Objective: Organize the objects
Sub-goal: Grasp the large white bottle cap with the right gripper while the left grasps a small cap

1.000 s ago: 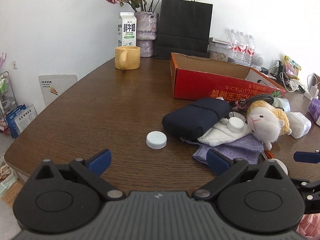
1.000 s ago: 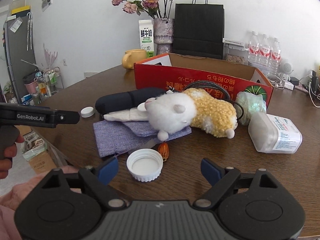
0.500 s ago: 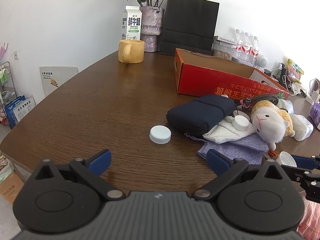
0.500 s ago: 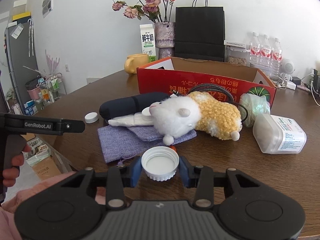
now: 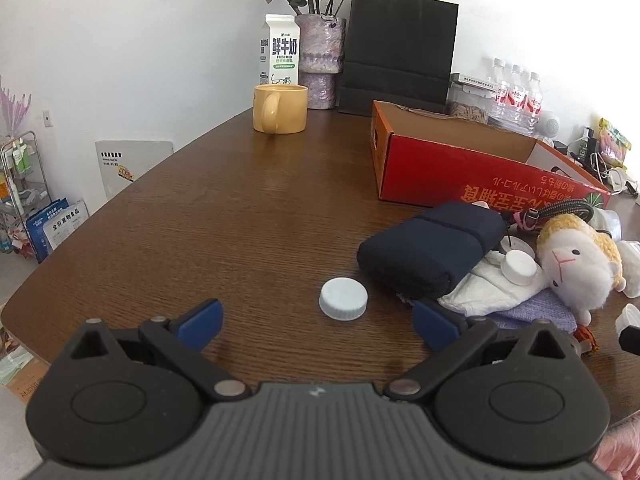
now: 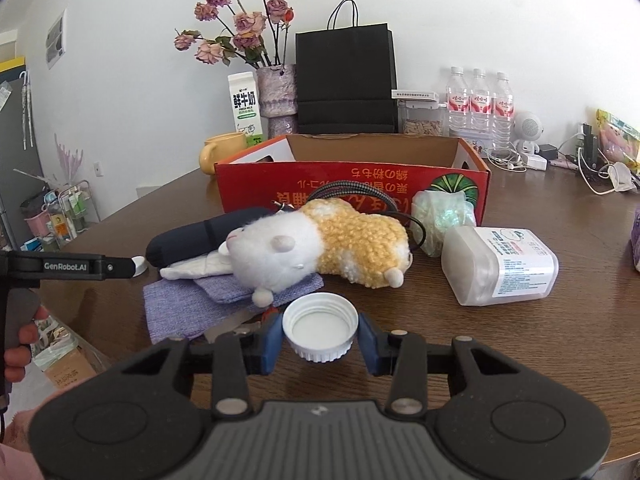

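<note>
My right gripper (image 6: 320,342) is shut on a wide white lid (image 6: 320,322), open side up, with a blue pad pressing on each side. It is held just in front of the plush sheep (image 6: 320,248) and the purple cloth (image 6: 180,308). My left gripper (image 5: 316,322) is open and low over the table. A smaller white cap (image 5: 343,298) lies on the wood just ahead of its fingertips, between their lines. A navy pouch (image 5: 432,256) lies right of that cap. The red cardboard box (image 6: 352,184) stands open behind the pile.
A clear plastic jar (image 6: 500,266) lies on its side to the right. Another small white cap (image 5: 519,266) rests on a white tissue by the sheep. A yellow mug (image 5: 280,108), milk carton, vase and black bag stand at the back. The table edge curves away on the left.
My right jaws closed onto the white lid and now hold it a little nearer the sheep. My left gripper moved forward, so the small cap is closer to its fingertips.
</note>
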A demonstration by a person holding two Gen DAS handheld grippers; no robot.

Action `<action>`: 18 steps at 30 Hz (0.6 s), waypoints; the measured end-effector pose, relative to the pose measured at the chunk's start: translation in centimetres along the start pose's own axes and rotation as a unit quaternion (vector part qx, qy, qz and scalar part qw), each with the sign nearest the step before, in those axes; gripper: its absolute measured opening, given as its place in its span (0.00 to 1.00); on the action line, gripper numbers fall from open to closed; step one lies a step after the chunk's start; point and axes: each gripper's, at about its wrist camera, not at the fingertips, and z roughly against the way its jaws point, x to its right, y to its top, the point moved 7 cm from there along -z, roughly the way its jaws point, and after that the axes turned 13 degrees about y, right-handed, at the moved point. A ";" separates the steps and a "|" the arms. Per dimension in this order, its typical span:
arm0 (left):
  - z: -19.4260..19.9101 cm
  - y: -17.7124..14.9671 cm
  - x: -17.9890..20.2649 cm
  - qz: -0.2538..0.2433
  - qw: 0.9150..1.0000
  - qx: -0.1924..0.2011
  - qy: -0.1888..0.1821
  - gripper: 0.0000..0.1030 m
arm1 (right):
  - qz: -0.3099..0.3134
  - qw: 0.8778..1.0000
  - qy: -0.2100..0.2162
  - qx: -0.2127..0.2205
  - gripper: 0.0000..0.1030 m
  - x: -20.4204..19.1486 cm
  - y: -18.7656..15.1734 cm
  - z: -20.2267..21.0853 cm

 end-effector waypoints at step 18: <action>-1.2 0.5 1.6 -0.024 0.999 0.006 -0.021 0.28 | -0.015 1.000 -0.008 0.008 0.38 1.4 -0.1 0.0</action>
